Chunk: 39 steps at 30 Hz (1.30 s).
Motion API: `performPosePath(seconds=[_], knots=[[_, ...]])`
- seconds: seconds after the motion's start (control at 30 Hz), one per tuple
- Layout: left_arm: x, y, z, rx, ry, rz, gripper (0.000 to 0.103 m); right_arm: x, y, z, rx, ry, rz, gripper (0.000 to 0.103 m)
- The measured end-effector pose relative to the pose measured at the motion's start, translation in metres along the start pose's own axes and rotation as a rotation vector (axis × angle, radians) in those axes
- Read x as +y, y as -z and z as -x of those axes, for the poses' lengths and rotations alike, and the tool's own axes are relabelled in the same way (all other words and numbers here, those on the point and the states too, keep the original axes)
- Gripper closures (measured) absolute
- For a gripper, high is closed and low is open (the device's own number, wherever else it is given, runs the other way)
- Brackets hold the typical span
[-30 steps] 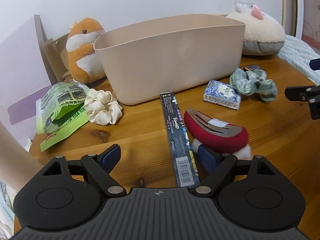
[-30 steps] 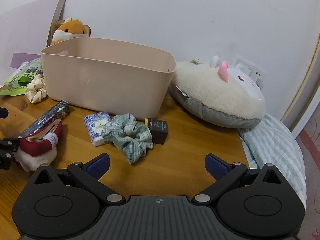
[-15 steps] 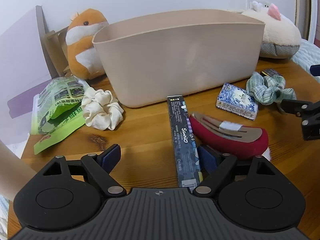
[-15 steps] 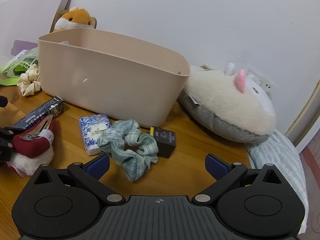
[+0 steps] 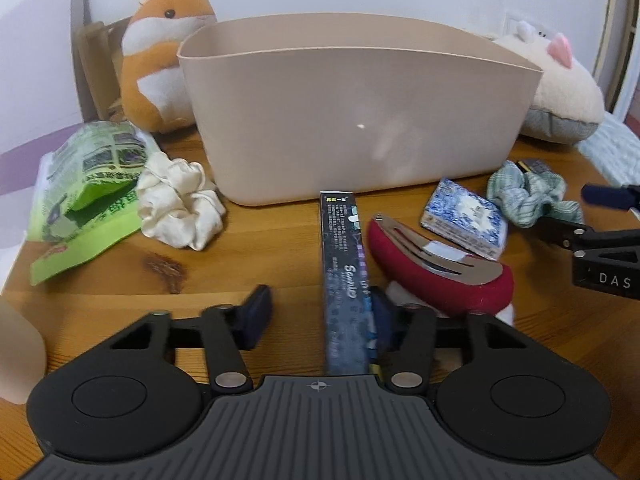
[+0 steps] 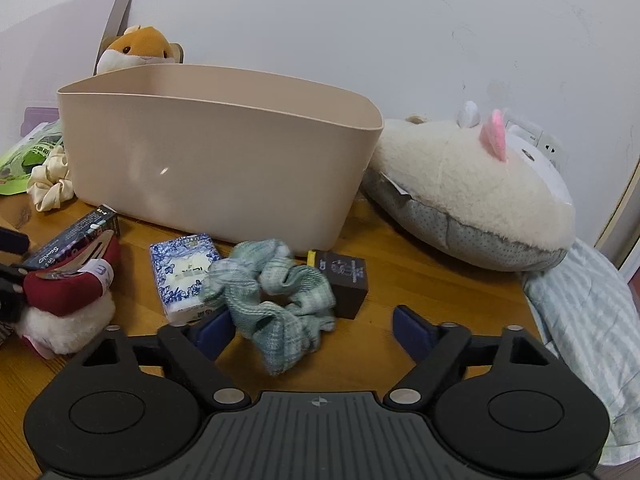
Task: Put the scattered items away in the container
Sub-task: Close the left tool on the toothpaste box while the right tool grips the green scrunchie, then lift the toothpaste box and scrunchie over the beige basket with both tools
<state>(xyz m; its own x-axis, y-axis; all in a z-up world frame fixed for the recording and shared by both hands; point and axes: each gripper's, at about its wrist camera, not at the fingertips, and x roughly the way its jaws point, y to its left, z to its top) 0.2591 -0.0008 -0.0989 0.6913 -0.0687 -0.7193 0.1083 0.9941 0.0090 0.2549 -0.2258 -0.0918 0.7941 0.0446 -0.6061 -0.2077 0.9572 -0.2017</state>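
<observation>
A beige plastic bin (image 5: pixel 360 120) stands on the wooden table; it also shows in the right wrist view (image 6: pixel 216 160). My left gripper (image 5: pixel 320 316) is open, its fingers either side of the near end of a long dark box (image 5: pixel 344 264). A red hair clip (image 5: pixel 440 264) lies just right of it. My right gripper (image 6: pixel 308 328) is open around a green checked scrunchie (image 6: pixel 280 292). A blue patterned tissue pack (image 6: pixel 182 272) and a small dark box (image 6: pixel 344 280) flank the scrunchie. A cream scrunchie (image 5: pixel 180 204) lies left of the bin.
A green packet (image 5: pixel 84 196) lies at the far left. An orange hamster plush (image 5: pixel 160 68) stands behind the bin's left end. A cream plush cushion (image 6: pixel 472 196) sits right of the bin, with striped bedding (image 6: pixel 584 312) past the table's right edge.
Both grippers have moved forward and lower. The left one now straddles the long dark box. The right one has closed in on the green scrunchie.
</observation>
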Motion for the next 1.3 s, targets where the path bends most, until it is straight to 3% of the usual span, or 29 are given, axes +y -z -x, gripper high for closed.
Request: performPosePath(seconds=[0.03, 0.13, 0.23, 0.53, 1.3], knots=[[0.0, -0.001, 0.001, -0.001, 0.005, 0.005, 0.079, 0.0, 0.0, -0.001, 0.005, -0.011, -0.001, 0.039], [0.0, -0.001, 0.002, -0.001, -0.003, 0.013, 0.079, -0.001, 0.002, -0.003, 0.017, -0.061, -0.023, 0.069], [0.0, 0.001, 0.005, -0.004, -0.009, 0.024, 0.08, -0.001, 0.004, -0.001, 0.013, -0.066, -0.014, 0.085], [0.006, 0.005, 0.014, -0.012, -0.006, 0.06, 0.08, -0.009, 0.008, 0.016, -0.033, -0.123, -0.059, 0.091], [0.007, -0.006, 0.095, -0.175, 0.03, 0.078, 0.08, -0.013, -0.011, 0.091, -0.186, -0.078, -0.032, 0.092]])
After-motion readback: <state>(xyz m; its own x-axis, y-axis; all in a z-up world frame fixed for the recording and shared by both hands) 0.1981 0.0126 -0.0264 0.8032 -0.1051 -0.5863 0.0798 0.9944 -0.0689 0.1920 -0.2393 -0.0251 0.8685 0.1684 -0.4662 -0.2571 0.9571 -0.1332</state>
